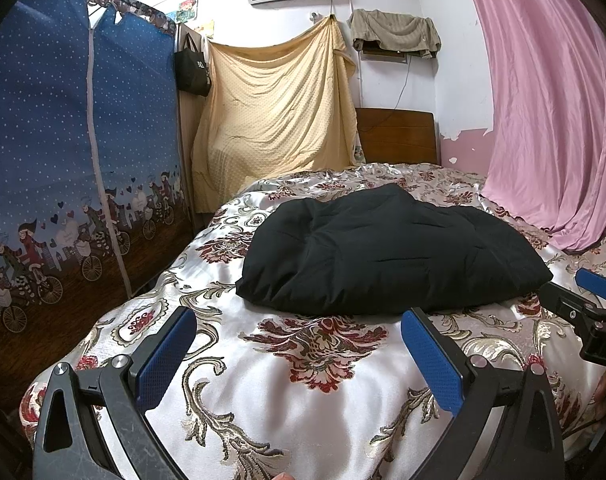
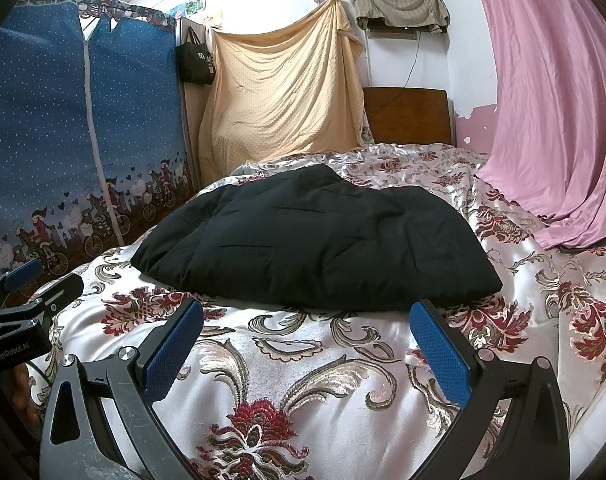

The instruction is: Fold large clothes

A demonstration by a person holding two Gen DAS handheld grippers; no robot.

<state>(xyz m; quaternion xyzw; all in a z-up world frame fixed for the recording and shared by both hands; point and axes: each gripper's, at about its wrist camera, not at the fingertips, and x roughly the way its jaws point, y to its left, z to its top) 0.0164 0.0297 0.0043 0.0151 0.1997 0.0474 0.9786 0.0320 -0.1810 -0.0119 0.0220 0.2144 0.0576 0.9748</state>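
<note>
A black quilted garment (image 1: 387,252) lies folded into a thick bundle in the middle of the bed (image 1: 303,392). The right wrist view shows the same bundle (image 2: 315,248) from slightly further right. My left gripper (image 1: 299,344) hovers over the bedspread just short of the garment's near edge, open, with nothing between its blue pads (image 1: 167,356). My right gripper (image 2: 307,340) is likewise open and empty, a little before the bundle's near edge. Each gripper shows at the edge of the other's view: the right one (image 1: 595,300) and the left one (image 2: 23,280).
The bed carries a shiny white spread with red and gold flowers (image 2: 287,400). A blue zip wardrobe (image 1: 75,152) stands along the left. A yellow sheet (image 1: 279,112) hangs behind, beside a wooden headboard (image 1: 397,136). A pink curtain (image 1: 555,112) drapes onto the bed's right side.
</note>
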